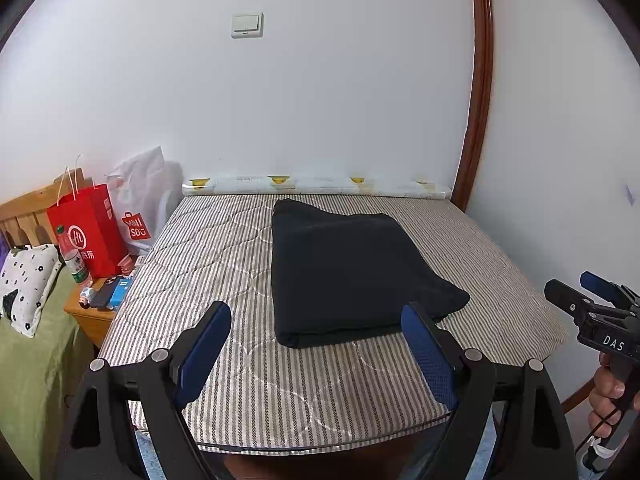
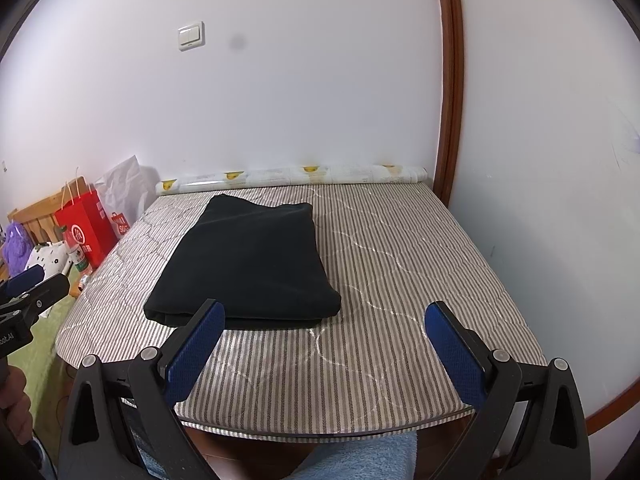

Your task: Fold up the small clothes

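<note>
Cloth point(image 1: 344, 272), black and folded, is lying on the striped mat point(image 1: 224, 248), toward its far middle. Left gripper point(image 1: 316, 344) is hovering near the cloth's front edge, jaws spread wide, holding nothing. Right gripper point(image 2: 326, 344) is hanging beside it, likewise gaping and empty.

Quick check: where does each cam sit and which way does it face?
Left wrist: sits on the left tool, angled down over the striped mattress toward the wall; own open fingers frame the folded dark garment; right tool and a hand at right edge.
Right wrist: on the right tool, same heading, further right; left tool at left edge.
Shared: garment, mattress, light switch, red bag.
</note>
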`<state>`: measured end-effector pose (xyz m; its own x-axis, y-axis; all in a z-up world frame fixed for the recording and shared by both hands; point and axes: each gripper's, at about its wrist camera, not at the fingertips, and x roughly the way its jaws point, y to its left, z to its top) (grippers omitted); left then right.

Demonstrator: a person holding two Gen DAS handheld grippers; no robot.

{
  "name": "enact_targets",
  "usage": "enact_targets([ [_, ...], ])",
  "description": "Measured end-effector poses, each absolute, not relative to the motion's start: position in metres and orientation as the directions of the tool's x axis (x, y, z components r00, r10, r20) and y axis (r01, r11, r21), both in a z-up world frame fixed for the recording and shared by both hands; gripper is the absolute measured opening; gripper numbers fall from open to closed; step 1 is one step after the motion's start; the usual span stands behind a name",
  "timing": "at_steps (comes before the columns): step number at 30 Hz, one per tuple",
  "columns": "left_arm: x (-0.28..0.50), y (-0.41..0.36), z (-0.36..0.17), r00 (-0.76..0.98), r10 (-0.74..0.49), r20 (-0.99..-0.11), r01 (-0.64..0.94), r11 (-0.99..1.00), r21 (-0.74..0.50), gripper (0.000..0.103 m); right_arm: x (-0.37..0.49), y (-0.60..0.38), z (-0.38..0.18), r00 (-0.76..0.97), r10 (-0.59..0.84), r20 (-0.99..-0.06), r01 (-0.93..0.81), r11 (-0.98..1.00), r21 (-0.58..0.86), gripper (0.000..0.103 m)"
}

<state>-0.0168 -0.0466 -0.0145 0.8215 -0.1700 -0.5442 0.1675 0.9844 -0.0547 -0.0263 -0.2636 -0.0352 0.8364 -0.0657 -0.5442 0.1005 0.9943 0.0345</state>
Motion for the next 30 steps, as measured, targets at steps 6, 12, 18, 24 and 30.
enact_targets([
  [6,-0.0172,-0.0472,-0.0140,0.823,-0.171,-0.543,0.169,0.984,-0.054,0.086,-0.0262,-0.2637,-0.0341,0.838,-0.062,-0.543,0.094,0.995,0.031,0.099],
  [12,-0.0175,-0.0476,-0.0132,0.823,-0.172,-0.542,0.170,0.984,-0.054,0.086,-0.0256,-0.2653,-0.0333,0.839,-0.058,-0.542,0.088,0.996,0.029,0.099],
  [18,-0.0176,-0.0479,-0.0132,0.823,-0.172,-0.542,0.170,0.984,-0.054,0.086,-0.0251,-0.2660,-0.0326,0.840,-0.055,-0.540,0.082,0.996,0.026,0.099],
  [24,-0.0177,-0.0475,-0.0130,0.823,-0.172,-0.541,0.170,0.984,-0.055,0.086,-0.0245,-0.2666,-0.0322,0.840,-0.052,-0.539,0.078,0.997,0.026,0.099],
  [30,-0.0169,-0.0471,-0.0120,0.821,-0.180,-0.542,0.180,0.982,-0.054,0.087,-0.0233,-0.2669,-0.0314,0.842,-0.046,-0.537,0.069,0.997,0.023,0.099],
])
